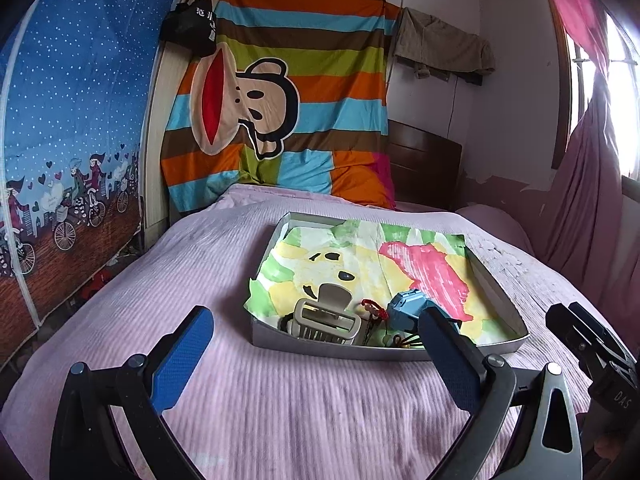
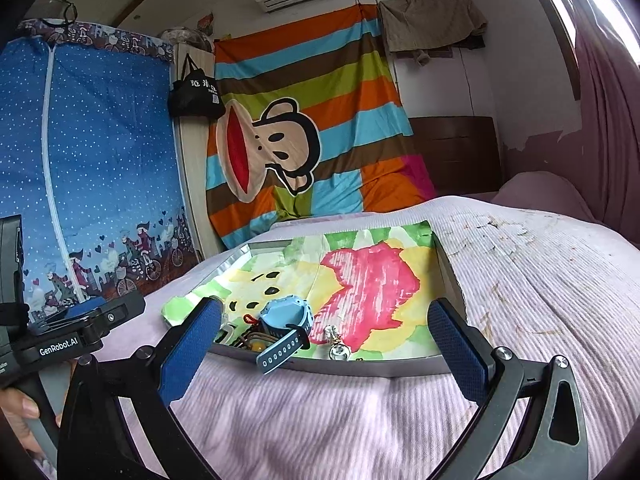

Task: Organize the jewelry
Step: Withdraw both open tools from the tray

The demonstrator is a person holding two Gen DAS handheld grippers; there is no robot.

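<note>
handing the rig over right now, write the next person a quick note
Left gripper: open, empty, over the bedspread before the tray.
Right gripper: open, empty, at the tray's near edge.
In the tray's near end, bunched together: hair claw, blue watch with its strap over the rim, red cord, small silver piece.
Done: nothing sorted yet.
Left: separate and arrange them all.

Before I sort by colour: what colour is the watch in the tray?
Light blue watch, strap included; clearest in the right wrist view.
</note>
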